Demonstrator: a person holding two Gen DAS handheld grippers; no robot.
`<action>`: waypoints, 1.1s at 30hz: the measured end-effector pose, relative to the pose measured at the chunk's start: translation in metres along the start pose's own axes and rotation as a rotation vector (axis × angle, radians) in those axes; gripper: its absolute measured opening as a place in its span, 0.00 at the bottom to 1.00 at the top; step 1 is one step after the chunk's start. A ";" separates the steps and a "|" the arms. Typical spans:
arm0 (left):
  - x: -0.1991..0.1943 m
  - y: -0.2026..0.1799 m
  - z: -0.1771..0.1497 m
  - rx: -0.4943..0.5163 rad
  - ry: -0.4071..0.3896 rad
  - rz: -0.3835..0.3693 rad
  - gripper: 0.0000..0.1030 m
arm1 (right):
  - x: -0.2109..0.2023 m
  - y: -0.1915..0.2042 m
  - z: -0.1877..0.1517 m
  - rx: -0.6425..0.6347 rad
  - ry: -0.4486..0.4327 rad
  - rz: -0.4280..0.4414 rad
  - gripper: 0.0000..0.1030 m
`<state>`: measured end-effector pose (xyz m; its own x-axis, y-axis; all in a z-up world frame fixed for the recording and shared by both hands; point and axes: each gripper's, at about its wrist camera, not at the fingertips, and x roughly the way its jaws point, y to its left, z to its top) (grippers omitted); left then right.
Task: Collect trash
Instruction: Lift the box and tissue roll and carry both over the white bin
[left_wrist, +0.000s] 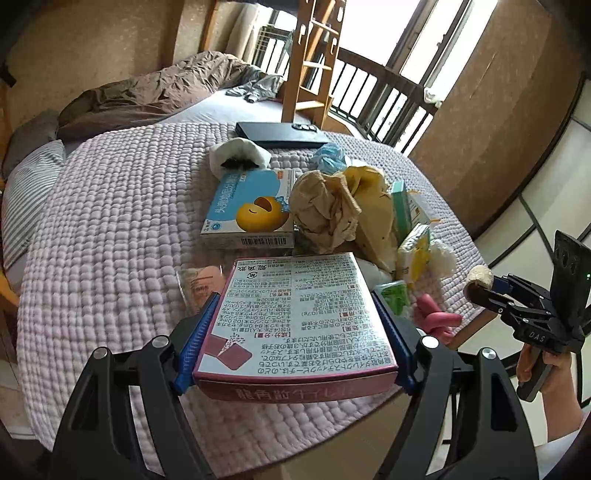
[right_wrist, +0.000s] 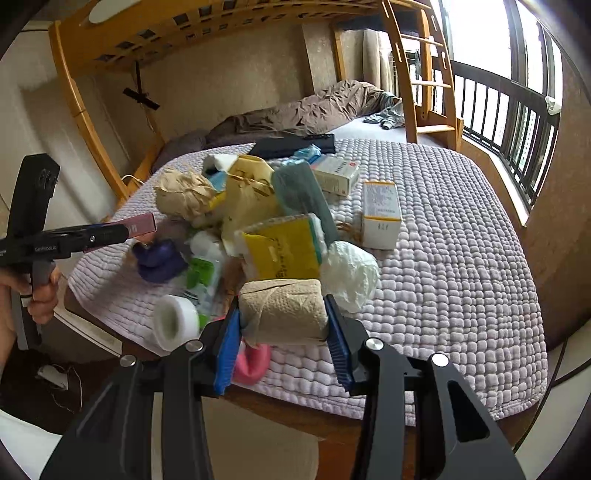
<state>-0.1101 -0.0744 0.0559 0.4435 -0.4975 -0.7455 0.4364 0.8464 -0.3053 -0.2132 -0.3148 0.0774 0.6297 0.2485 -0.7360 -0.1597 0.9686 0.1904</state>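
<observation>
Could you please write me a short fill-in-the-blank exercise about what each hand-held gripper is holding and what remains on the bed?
1. The left hand-held gripper is shut on a flat ____ box printed with text.
2. The right hand-held gripper clamps a beige roll of ____.
3. The rest of the trash lies on a quilted ____ blanket.

Missing words: pink; paper; lilac
</observation>
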 end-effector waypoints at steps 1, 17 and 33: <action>-0.005 -0.001 -0.002 -0.007 -0.008 0.002 0.77 | -0.003 0.003 -0.001 -0.001 -0.003 0.003 0.41; -0.047 -0.028 -0.047 0.017 -0.067 0.105 0.77 | -0.013 0.056 -0.020 -0.045 0.053 0.090 0.41; -0.055 -0.048 -0.090 0.033 -0.016 0.100 0.77 | -0.020 0.077 -0.050 -0.035 0.099 0.108 0.41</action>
<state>-0.2258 -0.0709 0.0585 0.4983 -0.4143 -0.7617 0.4145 0.8854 -0.2104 -0.2761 -0.2445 0.0742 0.5297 0.3482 -0.7734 -0.2496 0.9355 0.2502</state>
